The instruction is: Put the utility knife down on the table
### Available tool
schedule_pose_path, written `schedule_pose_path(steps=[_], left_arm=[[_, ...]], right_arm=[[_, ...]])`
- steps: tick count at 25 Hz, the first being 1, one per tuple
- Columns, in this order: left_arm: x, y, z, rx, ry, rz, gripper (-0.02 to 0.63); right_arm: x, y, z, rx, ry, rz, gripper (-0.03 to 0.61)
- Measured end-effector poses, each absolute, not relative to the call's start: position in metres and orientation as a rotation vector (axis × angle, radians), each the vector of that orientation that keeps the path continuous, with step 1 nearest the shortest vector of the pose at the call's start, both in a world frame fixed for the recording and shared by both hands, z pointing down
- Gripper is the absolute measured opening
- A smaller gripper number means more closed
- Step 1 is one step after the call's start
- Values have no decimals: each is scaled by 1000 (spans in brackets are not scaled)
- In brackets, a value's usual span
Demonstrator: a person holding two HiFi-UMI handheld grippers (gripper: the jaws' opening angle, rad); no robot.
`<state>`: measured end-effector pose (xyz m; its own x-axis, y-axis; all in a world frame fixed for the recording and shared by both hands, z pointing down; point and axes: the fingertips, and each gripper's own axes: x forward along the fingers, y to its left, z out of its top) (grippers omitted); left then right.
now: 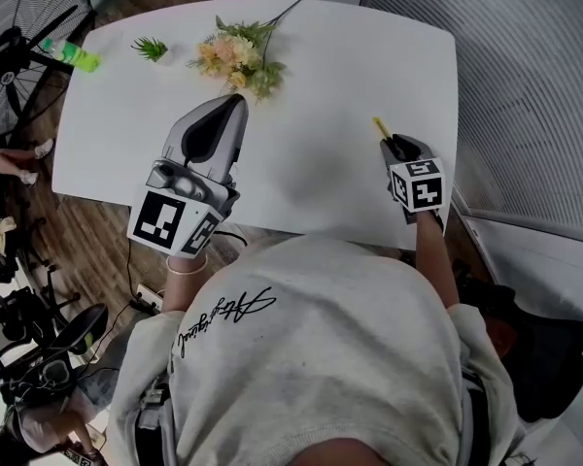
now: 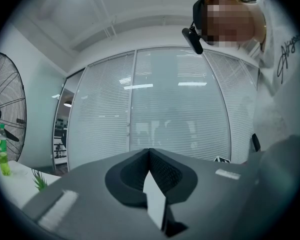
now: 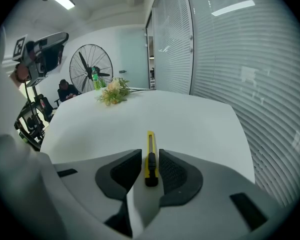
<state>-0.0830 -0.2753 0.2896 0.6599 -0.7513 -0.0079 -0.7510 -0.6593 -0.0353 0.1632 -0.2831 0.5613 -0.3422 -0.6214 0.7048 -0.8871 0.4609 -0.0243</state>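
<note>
In the head view, the right tongs [image 1: 394,146] hide all of the utility knife [image 1: 378,125] but its yellow tip. The knife lies on the desk [image 3: 190,119] between the slightly parted jaws, pads clear. The left tongs [image 2: 149,151] are closed and empty.

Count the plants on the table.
2. A bunch of pale flowers lies near the far edge of the table; a small green sprig sits left of it in the head view. None seems hidden.
</note>
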Motion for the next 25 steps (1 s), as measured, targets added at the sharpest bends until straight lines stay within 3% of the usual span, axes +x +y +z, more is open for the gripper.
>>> schedule_pose_path(steps=[25], left_arm=[[-68, -279, 298, -2863, 1231, -11, -2]], right_arm=[[162, -290, 474, 1441, -2322, 482, 186]])
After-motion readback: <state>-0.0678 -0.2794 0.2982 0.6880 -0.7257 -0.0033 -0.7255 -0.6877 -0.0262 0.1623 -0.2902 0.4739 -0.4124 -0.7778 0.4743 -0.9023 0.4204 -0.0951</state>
